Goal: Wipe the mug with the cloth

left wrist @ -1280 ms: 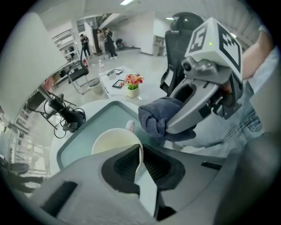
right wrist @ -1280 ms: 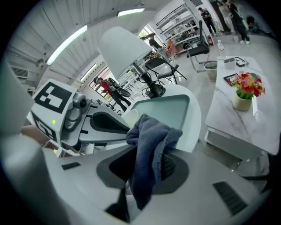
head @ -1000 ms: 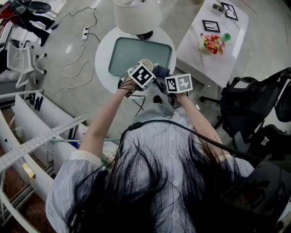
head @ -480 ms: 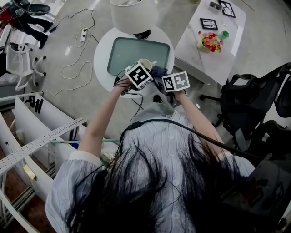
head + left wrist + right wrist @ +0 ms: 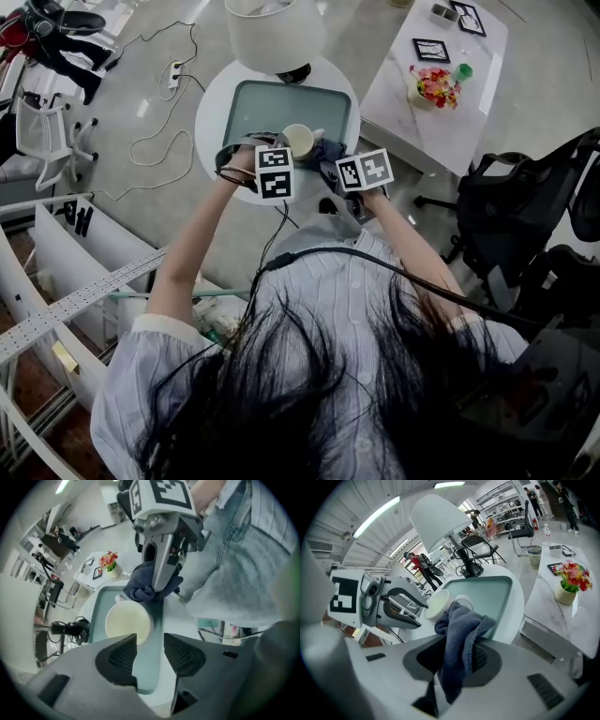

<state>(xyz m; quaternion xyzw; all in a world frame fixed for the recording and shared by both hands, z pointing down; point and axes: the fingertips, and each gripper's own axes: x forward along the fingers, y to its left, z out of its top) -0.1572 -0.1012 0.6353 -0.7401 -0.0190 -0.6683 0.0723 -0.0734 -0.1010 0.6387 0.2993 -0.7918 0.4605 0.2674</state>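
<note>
A cream mug (image 5: pixel 300 141) (image 5: pixel 129 623) (image 5: pixel 443 604) stands on the near part of the teal tray (image 5: pixel 281 101) on a round white table. My left gripper (image 5: pixel 150 641) sits just short of the mug. Its jaws are opening, with nothing between them. My right gripper (image 5: pixel 457 653) is shut on a dark blue cloth (image 5: pixel 461 630), whose bunched end (image 5: pixel 150 584) hangs right beside the mug's rim. In the head view the cloth (image 5: pixel 330 150) lies between the mug and the right gripper's marker cube.
A lamp with a white shade (image 5: pixel 275 33) stands at the tray's far side. To the right are a marble side table (image 5: pixel 403 94) with flowers (image 5: pixel 437 89) and picture frames, and a black office chair (image 5: pixel 525 216). Cables (image 5: pixel 159 141) trail on the floor at the left.
The left gripper has let go of the mug and drawn back to the left with its jaws parted. The mug now rests on the tray. The right gripper has hardly moved.
</note>
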